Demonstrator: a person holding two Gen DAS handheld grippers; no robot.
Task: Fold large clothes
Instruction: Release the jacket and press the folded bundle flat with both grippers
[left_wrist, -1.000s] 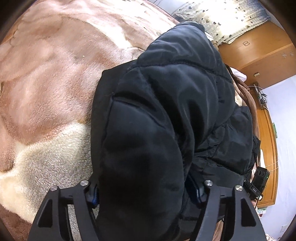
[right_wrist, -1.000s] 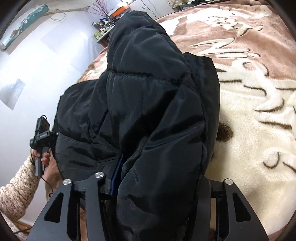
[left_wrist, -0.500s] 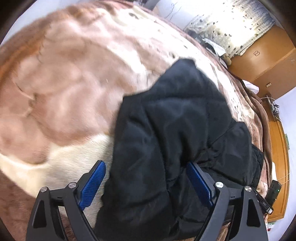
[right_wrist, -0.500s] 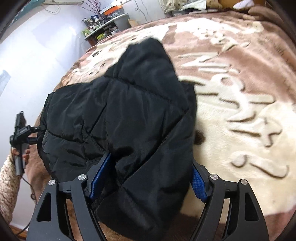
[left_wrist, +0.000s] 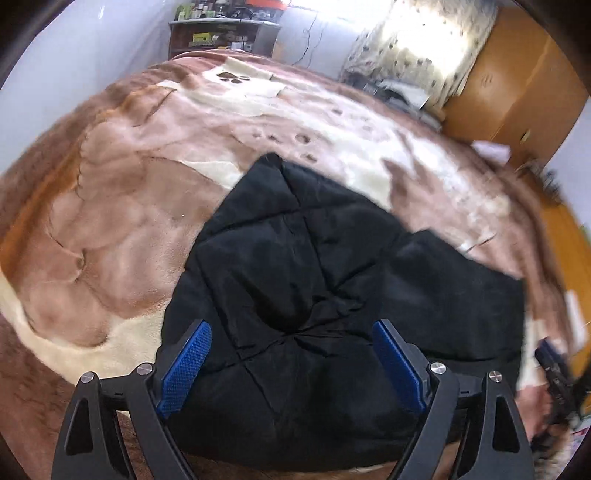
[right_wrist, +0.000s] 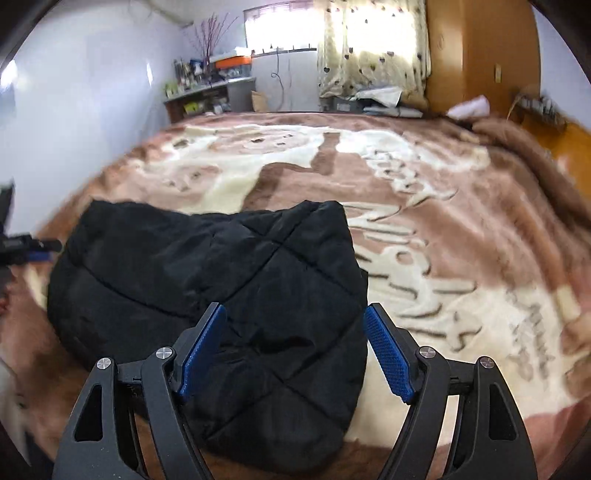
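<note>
Nearest, our left tongs (left_wrist: 291, 363) and right tongs (right_wrist: 295, 349) gape wide, gripping nothing. Beyond them, we see the black quilted puffer jacket (left_wrist: 314, 288) folded on the brown-and-cream plush blanket (right_wrist: 461, 229) covering the bed.

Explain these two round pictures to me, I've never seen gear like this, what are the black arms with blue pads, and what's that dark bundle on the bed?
There is no robot here. A person holds one hand-held claw in each hand, and a small wide-angle camera on each looks forward along its two fingers; that is why the pictures bulge. One picture comes from the left claw, the other from the right claw. The blue strips are grip pads on the fingers. Both claws are open and hold nothing. The dark bundle is a black padded jacket, folded over and lying on a brown and cream blanket that covers the bed.
</note>
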